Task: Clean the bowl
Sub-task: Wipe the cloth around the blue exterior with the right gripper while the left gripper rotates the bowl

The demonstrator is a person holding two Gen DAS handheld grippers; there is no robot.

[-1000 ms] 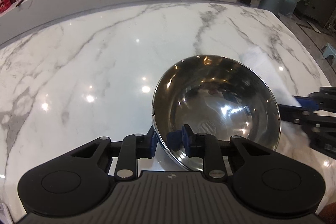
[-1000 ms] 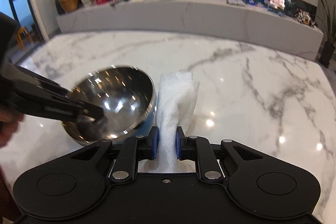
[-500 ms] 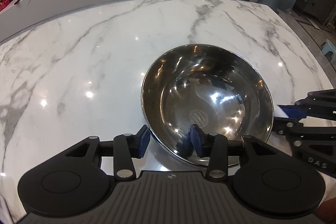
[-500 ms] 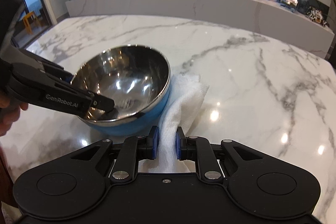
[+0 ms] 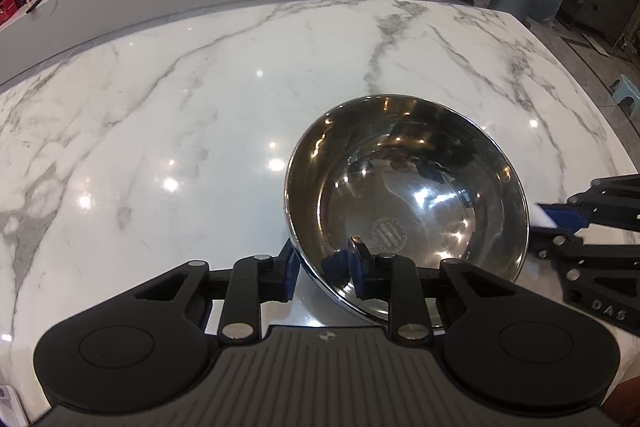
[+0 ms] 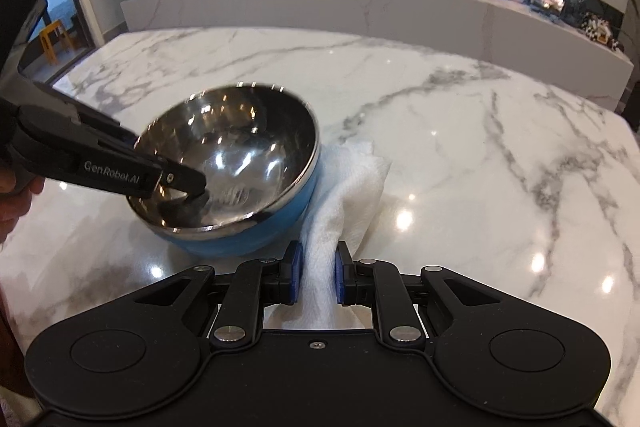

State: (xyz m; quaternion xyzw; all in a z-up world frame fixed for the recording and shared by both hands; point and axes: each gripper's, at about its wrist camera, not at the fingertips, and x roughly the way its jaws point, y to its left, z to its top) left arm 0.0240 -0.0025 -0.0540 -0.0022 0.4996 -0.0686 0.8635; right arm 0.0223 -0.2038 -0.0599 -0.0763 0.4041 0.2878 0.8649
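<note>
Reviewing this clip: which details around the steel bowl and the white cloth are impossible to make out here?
- Left wrist view: the white cloth is only a sliver; the right gripper and the frame edge hide the rest.
- Right wrist view: the steel bowl with blue outside is motion-blurred, so residue inside is unreadable.
- Right wrist view: the cloth's contact with the bowl is hidden behind the bowl.
- Right wrist view: the left gripper fingertips blur at the rim.

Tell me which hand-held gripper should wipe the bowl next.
Right. The right hand-held gripper already pinches the white cloth, which lies against the steel bowl's blue outer wall. The left hand-held gripper straddles the bowl's rim, so it looks better suited to steadying.
</note>
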